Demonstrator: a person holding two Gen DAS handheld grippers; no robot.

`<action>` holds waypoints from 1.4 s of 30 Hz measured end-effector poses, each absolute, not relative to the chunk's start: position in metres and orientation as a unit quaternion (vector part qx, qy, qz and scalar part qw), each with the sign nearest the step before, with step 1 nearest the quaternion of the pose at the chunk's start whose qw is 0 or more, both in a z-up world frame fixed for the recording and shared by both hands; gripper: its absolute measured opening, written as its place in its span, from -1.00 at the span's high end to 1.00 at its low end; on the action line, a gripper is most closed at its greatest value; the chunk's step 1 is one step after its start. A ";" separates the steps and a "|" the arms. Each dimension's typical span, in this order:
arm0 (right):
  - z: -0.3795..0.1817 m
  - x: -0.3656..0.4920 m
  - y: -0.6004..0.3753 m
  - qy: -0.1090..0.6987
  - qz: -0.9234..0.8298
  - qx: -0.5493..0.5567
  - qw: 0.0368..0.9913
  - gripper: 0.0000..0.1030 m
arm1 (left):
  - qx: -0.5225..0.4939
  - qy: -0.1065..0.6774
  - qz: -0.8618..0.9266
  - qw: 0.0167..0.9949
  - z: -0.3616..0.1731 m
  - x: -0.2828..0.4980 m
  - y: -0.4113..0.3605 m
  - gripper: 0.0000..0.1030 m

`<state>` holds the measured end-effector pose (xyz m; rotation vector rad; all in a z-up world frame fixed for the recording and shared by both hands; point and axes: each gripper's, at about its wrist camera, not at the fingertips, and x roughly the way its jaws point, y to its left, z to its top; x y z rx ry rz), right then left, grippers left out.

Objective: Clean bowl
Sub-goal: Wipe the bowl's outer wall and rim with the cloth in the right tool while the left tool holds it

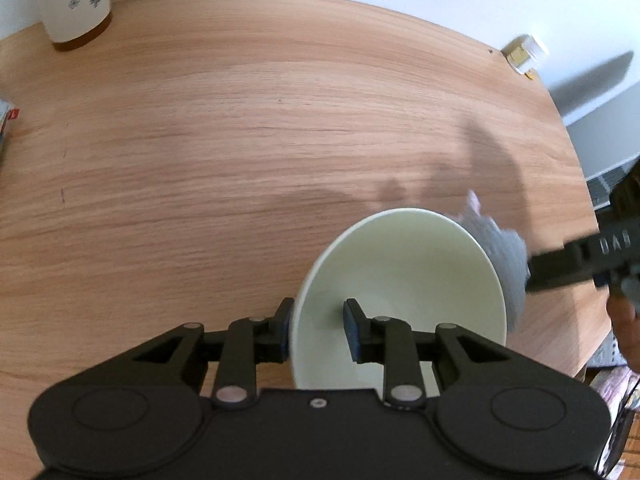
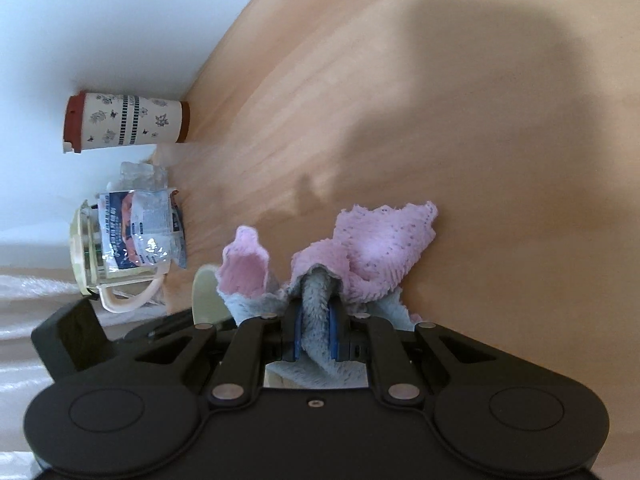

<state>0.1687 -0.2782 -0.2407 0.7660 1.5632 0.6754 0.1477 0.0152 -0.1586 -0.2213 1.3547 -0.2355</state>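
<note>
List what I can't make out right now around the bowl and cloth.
- Left wrist view: the cloth is motion-blurred; contact with the bowl is unclear.
- Left wrist view: the bowl's near rim is hidden by the left gripper.
- Right wrist view: only a bowl sliver shows, behind the cloth held by the right gripper.

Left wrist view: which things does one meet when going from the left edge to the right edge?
Patterned cup → left gripper, its fingers either side of the bowl's wall → white bowl → grey cloth → right gripper, holding that cloth.
</note>
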 end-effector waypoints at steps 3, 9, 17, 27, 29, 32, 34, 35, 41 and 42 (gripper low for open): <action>-0.241 0.145 -0.286 0.666 0.288 0.340 0.598 0.72 | -0.091 0.627 -0.116 0.765 -0.158 0.150 0.014 0.45; -0.229 0.103 -0.289 0.656 0.283 0.339 0.612 0.72 | -0.067 0.629 -0.139 0.762 -0.157 0.150 0.013 0.44; -0.217 0.085 -0.256 0.640 0.253 0.328 0.647 0.72 | -0.057 0.623 -0.185 0.758 -0.157 0.149 0.019 0.44; -0.209 0.066 -0.201 0.608 0.229 0.342 0.679 0.73 | -0.042 0.618 -0.229 0.751 -0.158 0.142 0.014 0.44; -0.207 0.063 -0.198 0.598 0.217 0.352 0.686 0.73 | -0.033 0.619 -0.239 0.748 -0.158 0.141 0.013 0.44; -0.204 0.059 -0.202 0.584 0.194 0.368 0.697 0.73 | -0.034 0.623 -0.248 0.741 -0.160 0.140 0.014 0.46; -0.204 0.055 -0.212 0.575 0.171 0.387 0.700 0.73 | -0.049 0.626 -0.253 0.736 -0.162 0.141 0.017 0.46; -0.204 0.053 -0.218 0.570 0.159 0.397 0.702 0.73 | -0.051 0.626 -0.255 0.735 -0.162 0.141 0.017 0.46; -0.212 0.046 -0.256 0.532 0.099 0.483 0.688 0.73 | -0.053 0.628 -0.259 0.732 -0.163 0.141 0.018 0.45; -0.214 0.047 -0.262 0.526 0.091 0.495 0.686 0.73 | -0.052 0.628 -0.258 0.732 -0.163 0.141 0.018 0.45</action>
